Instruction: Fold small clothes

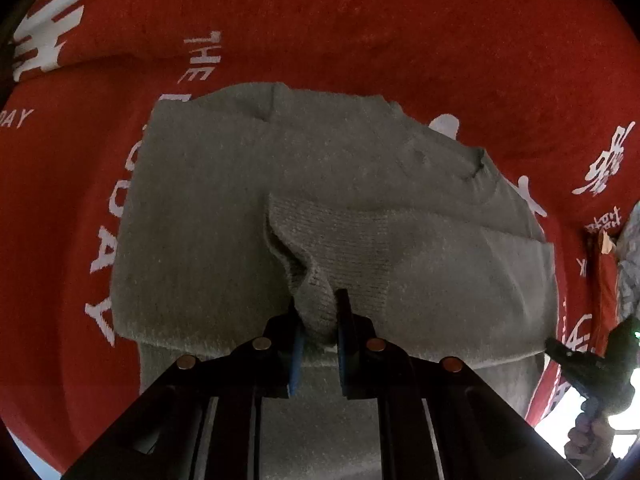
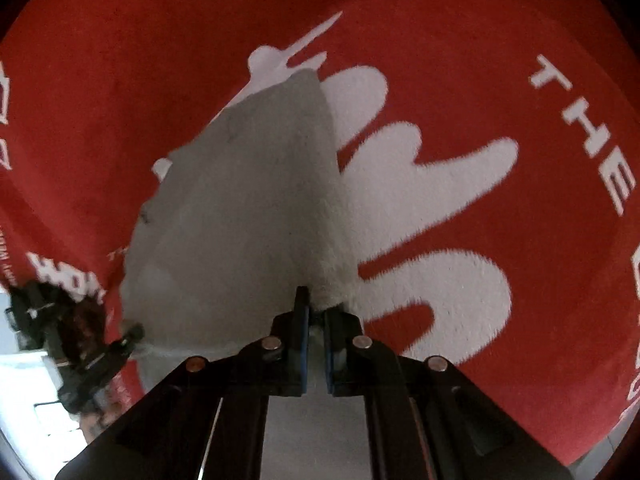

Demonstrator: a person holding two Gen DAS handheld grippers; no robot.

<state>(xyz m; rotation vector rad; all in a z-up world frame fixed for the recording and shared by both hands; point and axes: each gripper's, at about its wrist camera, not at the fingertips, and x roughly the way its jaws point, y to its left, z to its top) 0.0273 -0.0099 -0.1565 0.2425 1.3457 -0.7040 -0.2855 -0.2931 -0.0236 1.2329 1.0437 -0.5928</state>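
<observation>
My left gripper is clenched on a bunched ridge of the grey knit garment, and my right gripper pinches the garment's near edge, fingers almost together with cloth between them. The garment lies spread over the red rug with white lettering, its near part lifted toward me. It looks soft, light and floppy, a fuzzy knit that will sag and stretch between the two holds, so I judge that gripping at the hem corners, not mid-panel, would keep the fold square.
</observation>
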